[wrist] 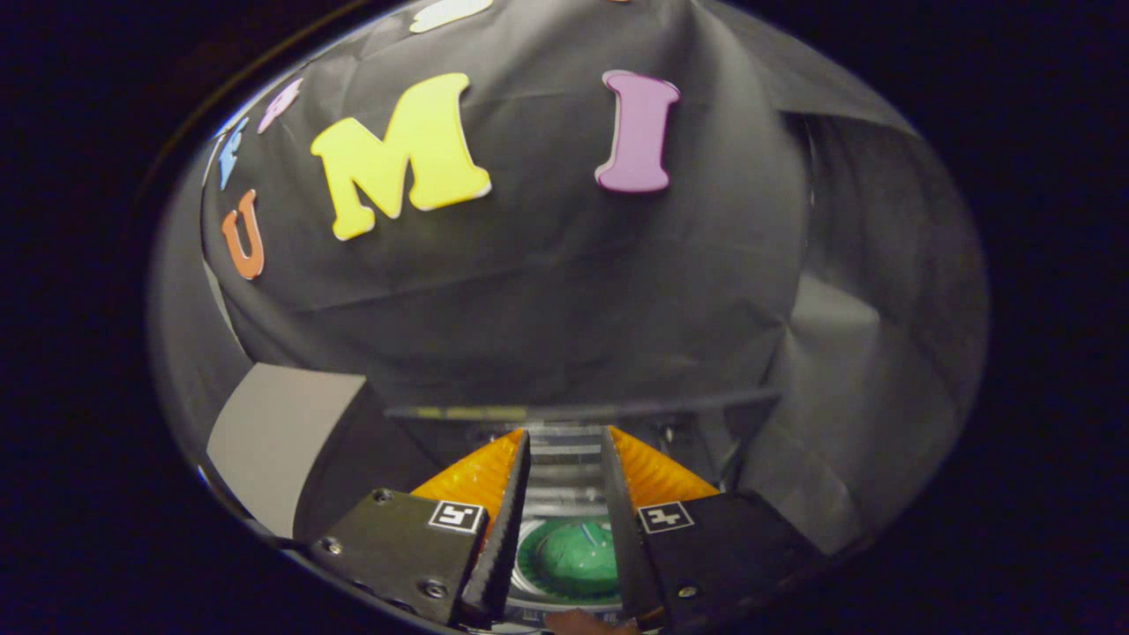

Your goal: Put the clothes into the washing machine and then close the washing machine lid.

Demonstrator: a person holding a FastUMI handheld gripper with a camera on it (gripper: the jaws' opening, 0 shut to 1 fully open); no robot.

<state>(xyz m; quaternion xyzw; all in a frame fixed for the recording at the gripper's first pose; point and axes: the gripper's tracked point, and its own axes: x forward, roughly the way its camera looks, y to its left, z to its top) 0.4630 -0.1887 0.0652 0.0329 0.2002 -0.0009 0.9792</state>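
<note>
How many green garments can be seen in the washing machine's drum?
1. A green cloth item lies in the round metal drum, seen between the open gripper's fingers. More may be hidden behind the fingers.

The booth's wall is matt, creased cloth. Between the parted fingers of the gripper, the washing machine shows glossy, plastic-looking ribs, and green clothes look soft (fabric, seemingly) inside its shiny rim.

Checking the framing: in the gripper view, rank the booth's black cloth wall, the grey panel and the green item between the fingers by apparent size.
1. Black cloth wall
2. Grey panel
3. Green item, partly hidden between the open gripper's fingers, so its true extent is unsure.
</note>
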